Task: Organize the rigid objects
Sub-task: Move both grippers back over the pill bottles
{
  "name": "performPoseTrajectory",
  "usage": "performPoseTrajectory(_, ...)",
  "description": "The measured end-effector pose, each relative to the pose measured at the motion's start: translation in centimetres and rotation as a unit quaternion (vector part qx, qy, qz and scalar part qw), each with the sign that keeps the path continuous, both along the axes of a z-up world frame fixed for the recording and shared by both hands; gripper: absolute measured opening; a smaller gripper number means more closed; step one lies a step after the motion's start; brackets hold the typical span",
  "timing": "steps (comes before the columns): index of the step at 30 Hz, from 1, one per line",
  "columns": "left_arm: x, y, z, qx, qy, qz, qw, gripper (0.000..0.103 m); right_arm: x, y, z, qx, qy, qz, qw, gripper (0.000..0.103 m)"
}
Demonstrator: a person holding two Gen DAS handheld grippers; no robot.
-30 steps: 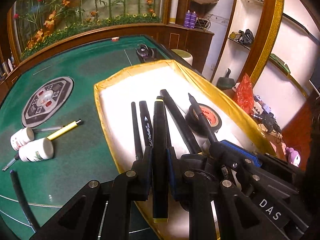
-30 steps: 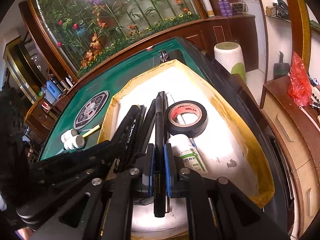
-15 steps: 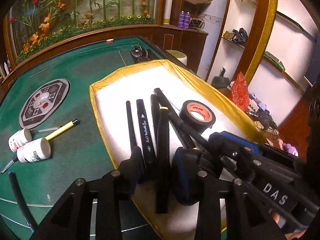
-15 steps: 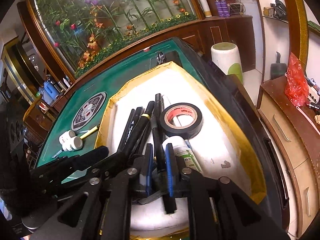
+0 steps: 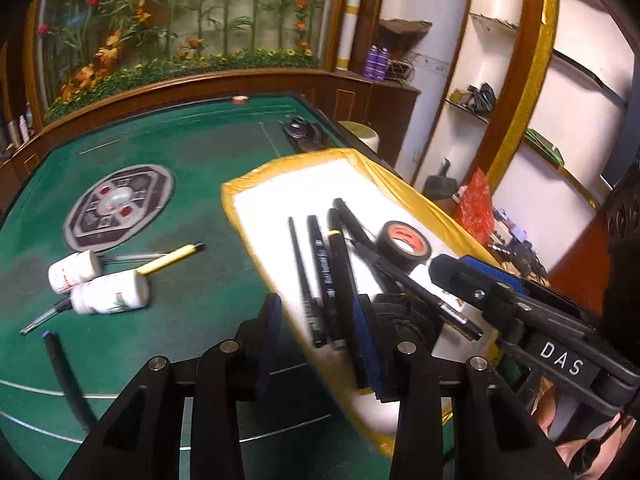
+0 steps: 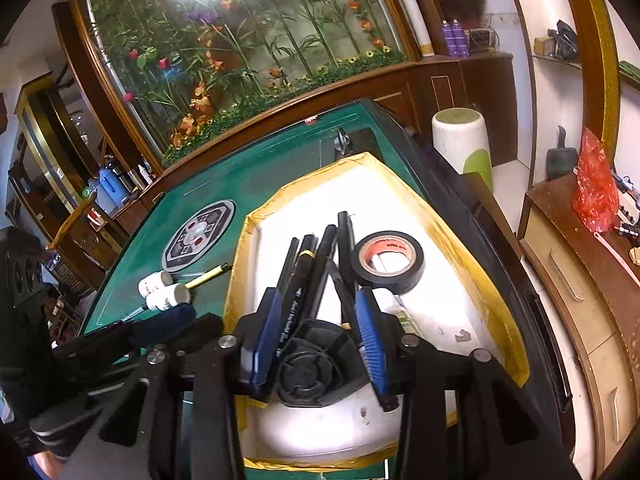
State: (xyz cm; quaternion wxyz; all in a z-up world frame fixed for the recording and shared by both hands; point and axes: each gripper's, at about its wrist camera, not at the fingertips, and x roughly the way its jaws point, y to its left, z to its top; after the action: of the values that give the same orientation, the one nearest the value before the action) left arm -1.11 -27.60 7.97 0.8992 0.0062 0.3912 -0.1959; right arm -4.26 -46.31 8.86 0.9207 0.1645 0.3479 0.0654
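Both grippers have let go since a second ago: each was clamped on a black pen, and now those pens lie loose in the tray with the rest.

Left wrist view: the left gripper [image 5: 316,320] has its blue-padded jaws opening, nothing pinched, hanging over the near-left edge of the white foam tray with the yellow taped rim [image 5: 256,240]. Inside sit a fan of black marker pens [image 5: 332,272] and a roll of black electrical tape [image 5: 404,245], with the tape near the right rim. Out on the green felt table [image 5: 192,168], well apart from the tray, are two small white plastic bottles [image 5: 108,292], a yellow-barrelled pen [image 5: 170,259] and a dark pen [image 5: 64,376] near the front edge. Plenty of bare felt between them and the tray.

Right wrist view: the right gripper [image 6: 320,328] is opening too, pads off the pens, over the tray's near end. A white tube with a green label [image 6: 400,312] lies just beside its right pad. The tray's right half is mostly bare foam.
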Motion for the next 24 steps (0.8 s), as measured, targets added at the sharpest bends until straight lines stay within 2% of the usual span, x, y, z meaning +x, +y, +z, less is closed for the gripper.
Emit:
performPoseTrajectory(6, -0.4, 3.2, 0.1, -0.010, 0.003, 0.026, 0.9996, 0.044, 0.0, 1.3, 0.3, -0.008, -0.001, 0.016, 1.000, 0.039)
performPoseTrajectory(11, -1.3, 7.3, 0.0, -0.019, 0.002, 0.073, 0.9971, 0.044, 0.0, 2.1, 0.4, -0.011, -0.001, 0.023, 1.000, 0.042)
performPoseTrajectory(18, -2.6, 13.9, -0.9, -0.006, -0.009, 0.171, 0.9853, 0.044, -0.1, 3.7, 0.4, -0.014, -0.002, 0.040, 0.999, 0.043)
performPoseTrajectory(24, -2.5, 16.9, -2.6, -0.001, 0.009, 0.209, 0.9780, 0.044, -0.2, 6.2, 0.4, -0.024, -0.004, 0.074, 0.997, 0.044)
